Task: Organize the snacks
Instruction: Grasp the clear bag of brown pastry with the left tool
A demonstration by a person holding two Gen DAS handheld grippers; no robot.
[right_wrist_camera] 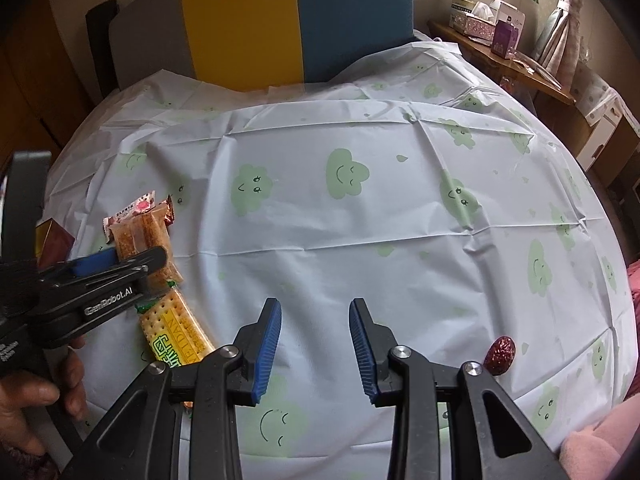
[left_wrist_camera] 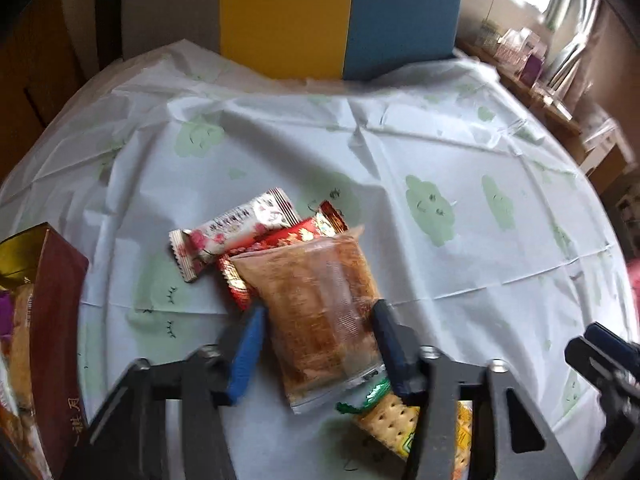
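Only rightward: a red date (right_wrist_camera: 500, 354)

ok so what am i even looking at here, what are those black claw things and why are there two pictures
The claws are hand-held grippers, one in each of a person's hands, each with a small camera looking along its two fingers. So there are two pictures: one from the left gripper, one from the right gripper.

On the cloud-print tablecloth lies a small pile of snacks: a clear packet of brown pastry, a red wrapper and a white flowered bar behind it, and a cracker packet nearer the camera. A brown box stands at the left, a red date at the right.

The left gripper has closed around the pastry packet. The right gripper hangs open over bare cloth.
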